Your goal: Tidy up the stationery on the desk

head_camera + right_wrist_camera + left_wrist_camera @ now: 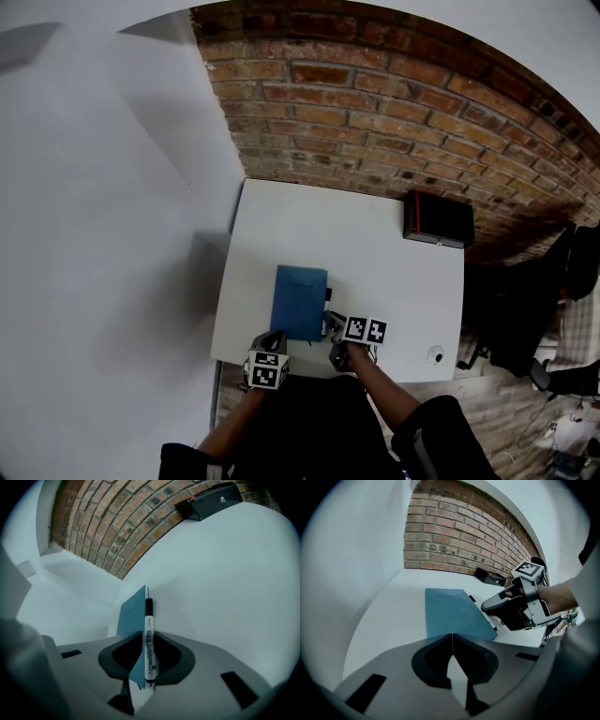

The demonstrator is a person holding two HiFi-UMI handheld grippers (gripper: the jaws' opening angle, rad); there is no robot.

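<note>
Right gripper view, we are noting the right gripper clamping a white marker pen with black cap, just beside the flat teal notebook lying on the white desk, left gripper showing jaws pressed together, nothing between them.

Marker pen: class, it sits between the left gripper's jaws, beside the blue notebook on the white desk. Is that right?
No. The marker pen sits between the jaws of the right gripper, not the left, as the right gripper view shows; the left gripper is shut on nothing. It is beside the blue notebook on the white desk.
</note>
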